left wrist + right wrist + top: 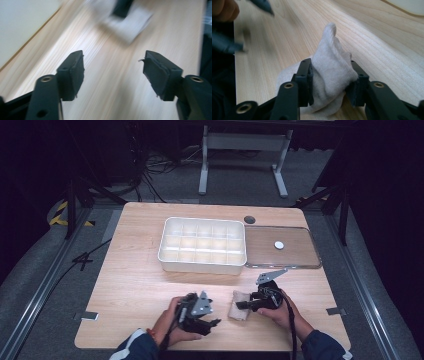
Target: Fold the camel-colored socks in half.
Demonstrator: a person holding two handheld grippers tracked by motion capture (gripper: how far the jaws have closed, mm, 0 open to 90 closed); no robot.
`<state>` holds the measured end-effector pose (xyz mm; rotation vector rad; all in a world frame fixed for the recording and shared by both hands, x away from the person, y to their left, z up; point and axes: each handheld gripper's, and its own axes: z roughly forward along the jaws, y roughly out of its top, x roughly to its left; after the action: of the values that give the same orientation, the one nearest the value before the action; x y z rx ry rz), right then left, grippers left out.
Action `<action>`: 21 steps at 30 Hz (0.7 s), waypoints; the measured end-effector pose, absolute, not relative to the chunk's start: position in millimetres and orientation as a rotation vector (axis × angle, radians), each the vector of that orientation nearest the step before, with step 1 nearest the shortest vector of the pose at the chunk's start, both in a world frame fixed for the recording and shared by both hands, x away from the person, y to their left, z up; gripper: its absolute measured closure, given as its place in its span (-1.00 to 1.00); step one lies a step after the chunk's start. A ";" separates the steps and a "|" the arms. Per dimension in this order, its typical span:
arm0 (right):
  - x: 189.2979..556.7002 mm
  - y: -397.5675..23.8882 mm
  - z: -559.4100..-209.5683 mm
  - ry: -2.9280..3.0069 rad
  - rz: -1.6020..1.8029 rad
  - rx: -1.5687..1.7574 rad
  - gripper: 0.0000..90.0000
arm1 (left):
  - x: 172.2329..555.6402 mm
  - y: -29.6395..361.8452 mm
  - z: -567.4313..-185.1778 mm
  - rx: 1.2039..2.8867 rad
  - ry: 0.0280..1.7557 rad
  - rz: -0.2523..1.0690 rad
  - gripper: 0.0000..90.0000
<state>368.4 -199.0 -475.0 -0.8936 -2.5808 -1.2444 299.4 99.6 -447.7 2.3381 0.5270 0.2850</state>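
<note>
A small off-white sock point(239, 306) lies crumpled on the wooden table point(135, 280) near its front edge. My right gripper point(245, 304) comes at it from the right. In the right gripper view the sock point(332, 62) bulges up between the two jaws, and the right gripper point(330, 82) is shut on it with both pads pressing into the fabric. My left gripper point(212, 323) sits just left of the sock and apart from it. In the left gripper view the left gripper point(113, 72) stands open with bare wood between its jaws, and the blurred sock point(127, 25) lies ahead.
A white tray point(202, 265) divided into several compartments stands at mid-table. A clear flat lid point(300, 257) lies to its right with a small white disc point(279, 245) on it. A round cable hole point(249, 219) sits behind them. Both hands are close to the table's front edge.
</note>
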 end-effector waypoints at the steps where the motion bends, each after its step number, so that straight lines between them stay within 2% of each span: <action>1: 367.9 -198.7 -474.2 -2.585 -1.243 -0.894 0.42 | 301.0 110.0 -450.1 2.332 0.572 0.278 -0.34; 6: 365.2 -197.6 -471.5 -2.616 -1.245 -0.879 0.49 | 305.7 147.0 -460.3 2.360 0.686 0.307 -0.47; 10: 363.1 -198.3 -469.5 -2.636 -1.250 -0.873 0.52 | 310.7 170.1 -469.3 2.366 0.765 0.305 -0.48; 21: 358.0 -208.5 -458.3 -2.712 -1.297 -0.851 0.52 | 315.5 172.3 -478.3 2.333 0.750 0.259 -0.65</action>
<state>358.0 -208.5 -458.3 -0.8511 -2.7124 -1.2972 315.5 172.3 -478.3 2.3334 0.7503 0.2590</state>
